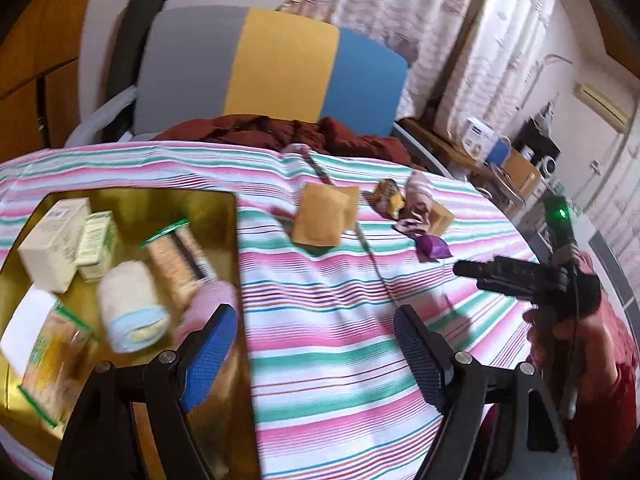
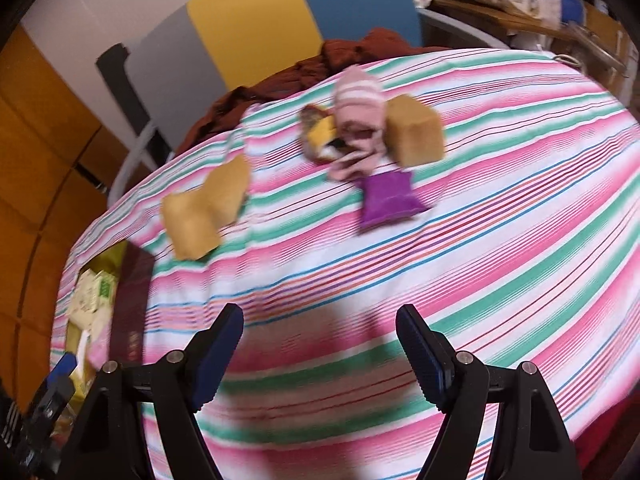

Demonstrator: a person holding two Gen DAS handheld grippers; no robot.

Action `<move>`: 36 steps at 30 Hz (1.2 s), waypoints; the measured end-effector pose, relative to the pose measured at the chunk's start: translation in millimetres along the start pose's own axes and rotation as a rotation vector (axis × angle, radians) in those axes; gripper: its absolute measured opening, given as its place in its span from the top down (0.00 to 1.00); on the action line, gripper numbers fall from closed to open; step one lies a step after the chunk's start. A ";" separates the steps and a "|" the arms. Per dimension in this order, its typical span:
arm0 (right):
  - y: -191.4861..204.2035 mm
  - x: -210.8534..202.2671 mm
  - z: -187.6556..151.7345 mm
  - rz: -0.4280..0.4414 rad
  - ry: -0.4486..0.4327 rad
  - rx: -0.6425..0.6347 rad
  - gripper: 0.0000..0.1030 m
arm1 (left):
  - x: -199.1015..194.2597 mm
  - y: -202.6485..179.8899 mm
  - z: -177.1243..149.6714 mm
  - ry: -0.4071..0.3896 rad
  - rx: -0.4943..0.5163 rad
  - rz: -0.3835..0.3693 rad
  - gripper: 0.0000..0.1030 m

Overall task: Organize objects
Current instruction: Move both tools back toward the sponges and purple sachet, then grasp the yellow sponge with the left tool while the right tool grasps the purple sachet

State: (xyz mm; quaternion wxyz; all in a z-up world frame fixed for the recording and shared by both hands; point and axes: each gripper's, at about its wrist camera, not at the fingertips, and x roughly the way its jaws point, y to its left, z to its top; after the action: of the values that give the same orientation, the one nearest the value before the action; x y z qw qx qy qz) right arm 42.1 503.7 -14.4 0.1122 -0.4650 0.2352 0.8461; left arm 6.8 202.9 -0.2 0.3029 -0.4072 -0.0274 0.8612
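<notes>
My left gripper [image 1: 316, 320] is open and empty, hovering over the right edge of a gold tray [image 1: 132, 204]. In the tray are cream boxes [image 1: 52, 248], a cracker packet [image 1: 180, 260], a rolled towel [image 1: 132, 308] and a pink roll [image 1: 208, 300]. My right gripper [image 2: 320, 320] is also open and empty, above the striped cloth [image 2: 480, 240]. Beyond it lie two tan blocks [image 2: 204, 208], a purple packet [image 2: 388, 198], a pink striped sock [image 2: 358, 120], a brown-yellow wrapper [image 2: 320, 132] and another tan block [image 2: 416, 132].
A chair [image 1: 272, 64] with a grey, yellow and blue back stands behind the table, with dark red fabric [image 1: 280, 128] bunched at the far edge. A hand [image 1: 560, 320] holds the right tool at the right side. Shelves with clutter [image 1: 500, 148] stand far right.
</notes>
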 end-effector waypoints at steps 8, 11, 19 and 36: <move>-26.9 25.5 43.2 -0.086 -0.033 -0.030 0.22 | 36.6 -16.1 20.6 0.061 0.000 -0.026 0.20; -28.7 39.9 52.8 -0.091 -0.041 -0.046 0.22 | 51.7 -18.9 28.3 0.077 -0.004 -0.015 0.20; -29.8 73.7 63.4 -0.094 -0.055 -0.080 0.22 | 87.8 -23.9 46.9 0.103 -0.003 0.019 0.20; -32.4 87.0 61.7 -0.098 -0.012 -0.082 0.49 | 171.7 -20.7 77.7 0.116 0.042 0.134 0.20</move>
State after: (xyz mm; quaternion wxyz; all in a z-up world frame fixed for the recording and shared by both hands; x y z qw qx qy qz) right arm -37.1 560.1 -68.7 0.1355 -0.4750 0.1765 0.8514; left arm -121.8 328.7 -59.9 0.2540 -0.4509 0.0355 0.8549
